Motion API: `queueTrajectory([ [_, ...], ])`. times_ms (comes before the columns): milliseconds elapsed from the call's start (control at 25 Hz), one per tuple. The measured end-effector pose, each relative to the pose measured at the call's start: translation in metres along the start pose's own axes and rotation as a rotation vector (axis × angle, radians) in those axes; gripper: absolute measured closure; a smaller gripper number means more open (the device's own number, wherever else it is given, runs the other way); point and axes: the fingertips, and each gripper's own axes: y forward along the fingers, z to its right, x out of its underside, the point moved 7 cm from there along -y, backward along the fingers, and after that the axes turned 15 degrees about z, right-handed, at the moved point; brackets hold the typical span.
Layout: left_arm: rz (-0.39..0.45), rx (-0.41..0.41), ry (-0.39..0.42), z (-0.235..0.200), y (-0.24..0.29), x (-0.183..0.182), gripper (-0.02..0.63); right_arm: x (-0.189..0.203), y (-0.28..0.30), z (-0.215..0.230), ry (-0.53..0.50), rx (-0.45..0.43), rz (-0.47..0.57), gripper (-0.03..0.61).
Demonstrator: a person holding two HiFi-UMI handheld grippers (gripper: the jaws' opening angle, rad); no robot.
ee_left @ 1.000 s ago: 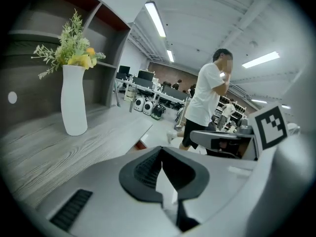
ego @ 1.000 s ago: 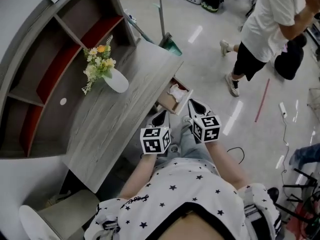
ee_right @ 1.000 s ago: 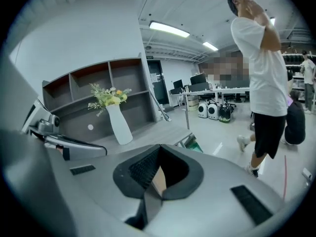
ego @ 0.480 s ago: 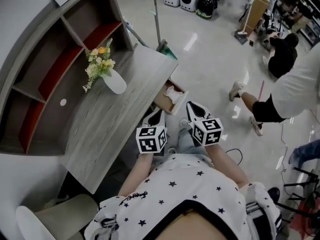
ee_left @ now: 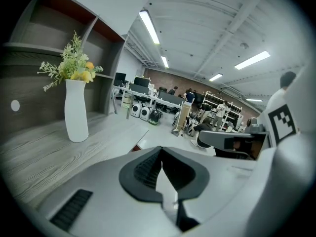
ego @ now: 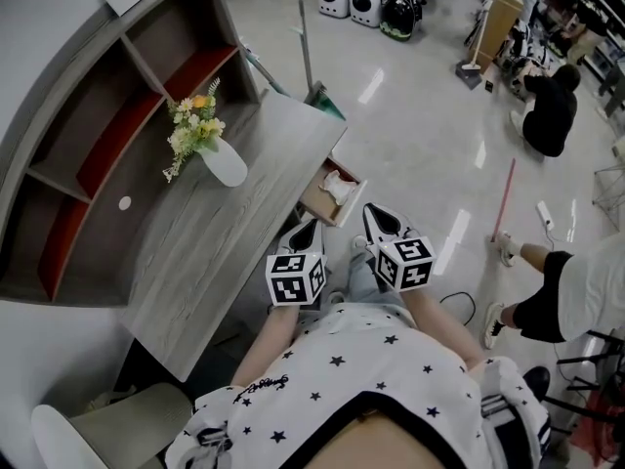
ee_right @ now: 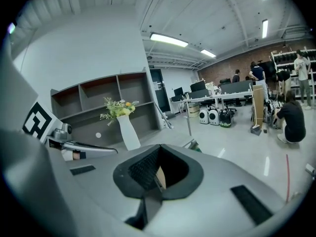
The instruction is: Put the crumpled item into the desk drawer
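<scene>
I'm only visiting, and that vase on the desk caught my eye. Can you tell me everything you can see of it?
The vase is plain white, tall and slim, with a matte look, perhaps ceramic. It stands upright on the grey wood-grain desk, near the shelves at the back. A bunch of flowers rises from its mouth, yellow and pale with green sprigs. Apart from the flowers, only the desk top touches it.

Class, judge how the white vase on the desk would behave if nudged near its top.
The white vase stands tall on a narrow base, so it probably tips easily. Its smooth surface looks slippery and perhaps fragile.
</scene>
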Motion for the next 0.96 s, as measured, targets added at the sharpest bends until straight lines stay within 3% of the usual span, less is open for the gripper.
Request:
queueTrajectory([
  [960,0.002,-0.018,-0.011,-0.010,0.010,-0.002,0.600,-0.002,0.016,0.003,0.015,-0.030,0.003,0.586],
])
